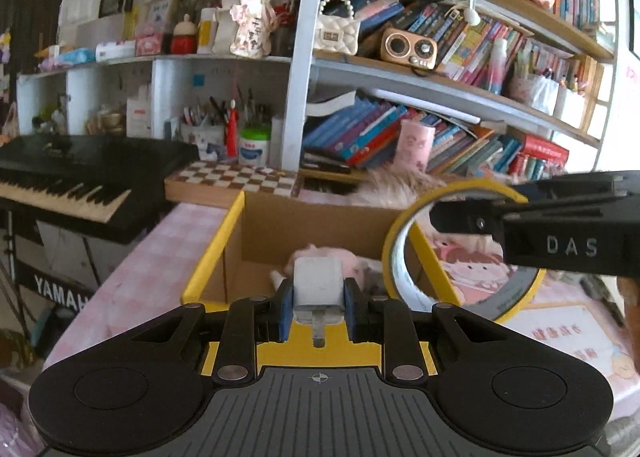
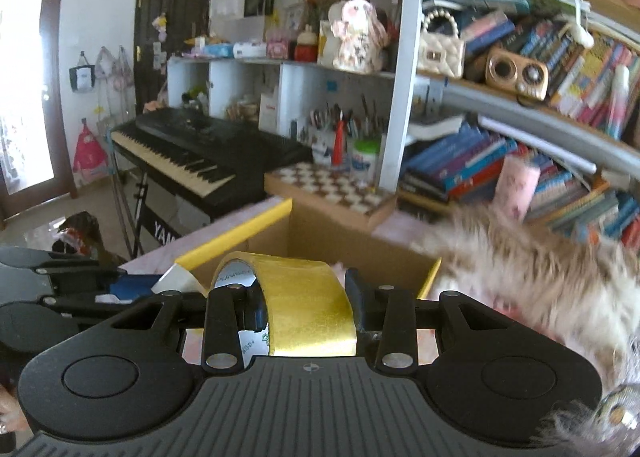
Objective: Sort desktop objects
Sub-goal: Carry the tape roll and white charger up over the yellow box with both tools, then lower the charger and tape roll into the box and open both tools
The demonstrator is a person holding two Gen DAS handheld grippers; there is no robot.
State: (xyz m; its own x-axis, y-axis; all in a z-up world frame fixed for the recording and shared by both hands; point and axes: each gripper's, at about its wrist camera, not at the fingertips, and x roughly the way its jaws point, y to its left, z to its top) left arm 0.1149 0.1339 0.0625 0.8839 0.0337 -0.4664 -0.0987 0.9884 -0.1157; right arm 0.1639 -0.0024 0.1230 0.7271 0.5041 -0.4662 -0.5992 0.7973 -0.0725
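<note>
Right now my left gripper [image 1: 319, 307] is clenched on a white charger plug [image 1: 319, 289], over the near edge of the yellow-rimmed cardboard box [image 1: 216, 253]. My right gripper [image 2: 304, 311] grips a yellow tape roll [image 2: 308, 305] by the box's right side.

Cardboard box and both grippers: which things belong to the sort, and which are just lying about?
In play: white charger plug in left gripper; yellow tape roll in right gripper; cardboard box.

Lying about: chessboard, keyboard, bookshelf books.
</note>
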